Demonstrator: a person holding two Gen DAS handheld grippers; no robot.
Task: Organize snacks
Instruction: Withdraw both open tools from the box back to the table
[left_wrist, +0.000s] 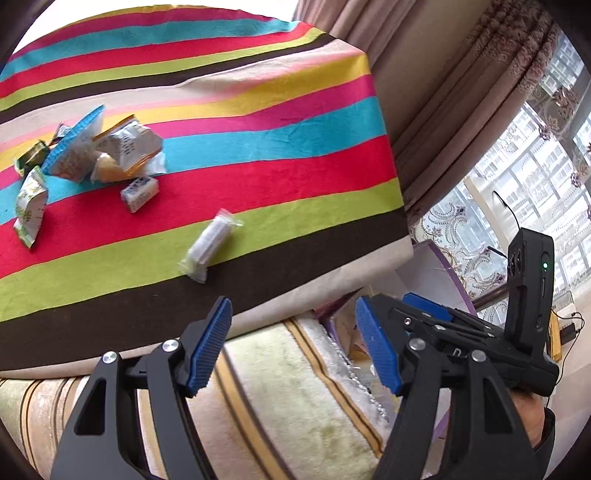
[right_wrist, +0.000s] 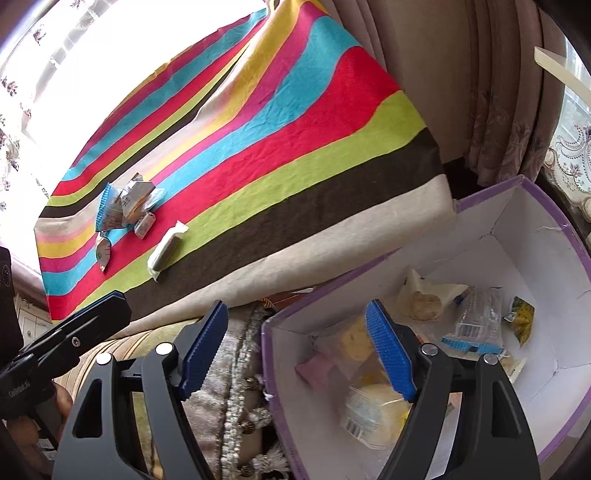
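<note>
Snacks (left_wrist: 92, 147) lie heaped at the left of the frame on the striped cloth (left_wrist: 277, 177), one clear packet (left_wrist: 210, 243) apart nearer centre. Left gripper (left_wrist: 295, 350) and right gripper (right_wrist: 299, 354) both gape, empty. More packets sit in the box (right_wrist: 535, 229), lower right.

The striped cloth (left_wrist: 258, 155) lies bare across its right half and along its near brown edge, open to a gripper. A lone clear packet (left_wrist: 208, 245) lies on the green stripe near that edge, with room all around it. Toward the left edge the snack pile (left_wrist: 92, 151) crowds together, wrappers touching. Off the near right corner, the box (right_wrist: 535, 229) is open-topped; snacks (right_wrist: 369, 402) cover its floor, its walls hemming entry from the sides.
</note>
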